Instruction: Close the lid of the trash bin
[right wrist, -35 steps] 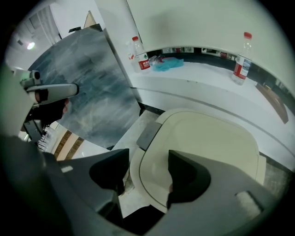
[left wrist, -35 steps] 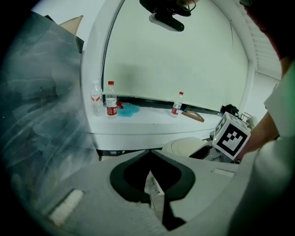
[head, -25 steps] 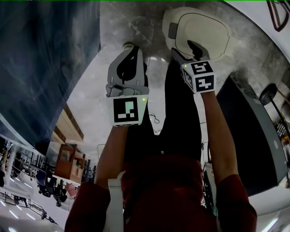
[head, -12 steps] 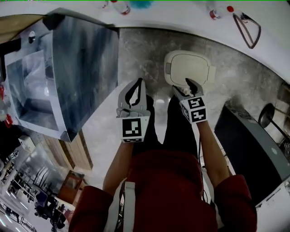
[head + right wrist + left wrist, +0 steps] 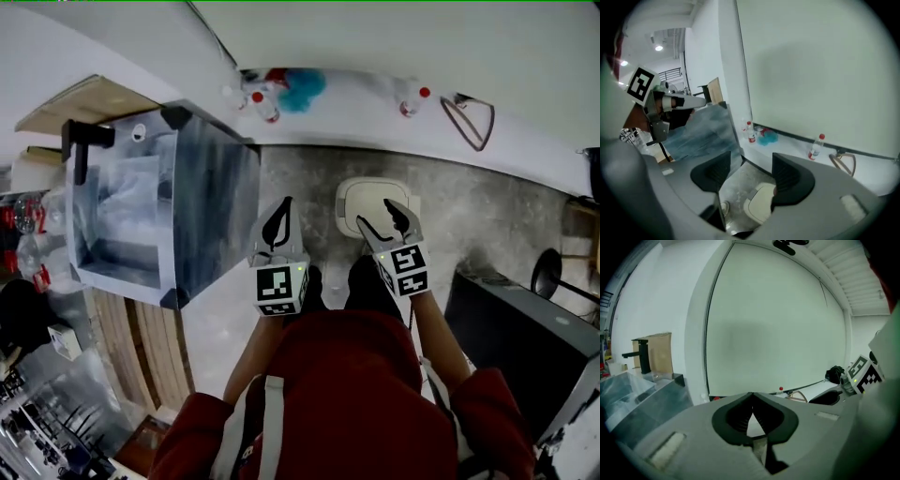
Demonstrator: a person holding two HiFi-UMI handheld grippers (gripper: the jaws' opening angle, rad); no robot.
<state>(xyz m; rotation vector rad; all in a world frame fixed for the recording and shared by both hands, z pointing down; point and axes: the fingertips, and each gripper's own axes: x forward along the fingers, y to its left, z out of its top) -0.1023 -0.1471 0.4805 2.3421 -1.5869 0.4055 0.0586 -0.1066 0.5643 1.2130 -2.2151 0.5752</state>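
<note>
The trash bin [image 5: 356, 195] sits lid-down on the floor [image 5: 478, 202], its near edge hidden by the right claw [image 5: 375, 214], released and empty. The left claw [image 5: 284, 208] is clenched on nothing, over bare floor beside the bin.

Trash bin [image 5: 373, 199]: cream, rounded, upright on the grey floor [image 5: 300, 187], right of the dark cabinet [image 5: 216, 216].
Lid [image 5: 763, 204]: down flat, grey tab [image 5: 753, 195] at one edge.
</note>
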